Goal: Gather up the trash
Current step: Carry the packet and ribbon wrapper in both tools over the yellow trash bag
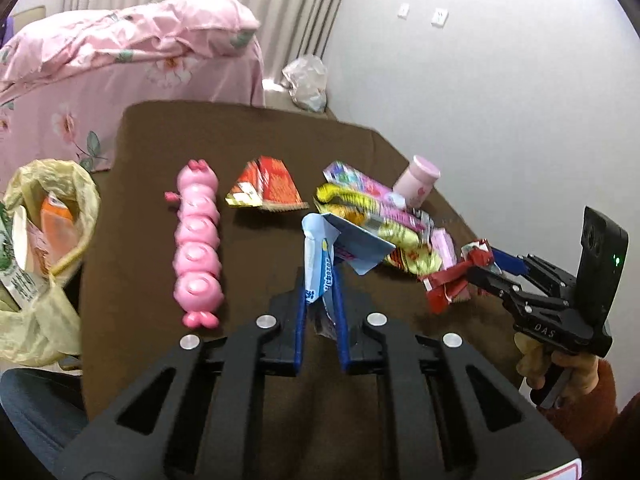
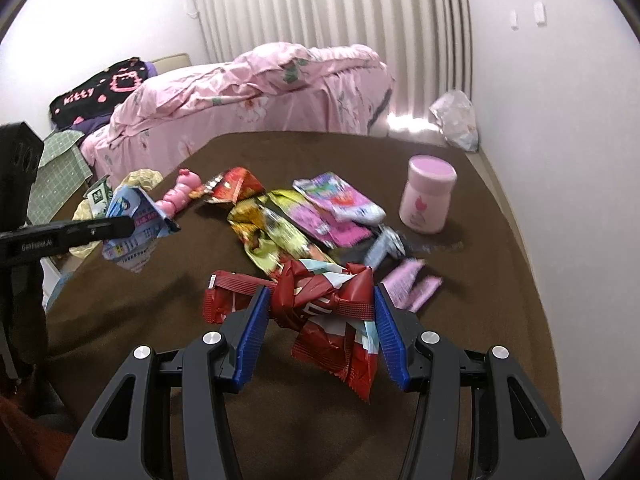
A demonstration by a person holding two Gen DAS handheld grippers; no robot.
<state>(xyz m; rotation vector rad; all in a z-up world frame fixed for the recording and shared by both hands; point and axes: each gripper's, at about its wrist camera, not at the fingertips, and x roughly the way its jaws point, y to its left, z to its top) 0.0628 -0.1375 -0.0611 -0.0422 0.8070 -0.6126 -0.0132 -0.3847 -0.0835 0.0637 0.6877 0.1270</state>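
My left gripper (image 1: 319, 280) is shut on a light blue wrapper (image 1: 356, 246), which stands up from between its blue pads above the brown table (image 1: 152, 140). In the right wrist view the same gripper (image 2: 128, 224) comes in from the left with that blue wrapper (image 2: 132, 240). My right gripper (image 2: 320, 296) is shut on a crumpled red wrapper (image 2: 340, 344), whose lower end hangs below the pads. The left wrist view shows this gripper (image 1: 482, 264) at the right, holding the red wrapper (image 1: 444, 284) off the table. A yellowish plastic bag (image 1: 52, 184) with cartons inside hangs open at the table's left edge.
Yellow and pink wrappers (image 2: 272, 232) lie piled mid-table, with a red-orange wrapper (image 1: 264, 188) behind them. A pink caterpillar toy (image 1: 198, 240) lies on the left, and a pink jar (image 2: 426, 200) stands on the right near the wall. A bed with a pink cover (image 2: 248, 92) stands behind the table.
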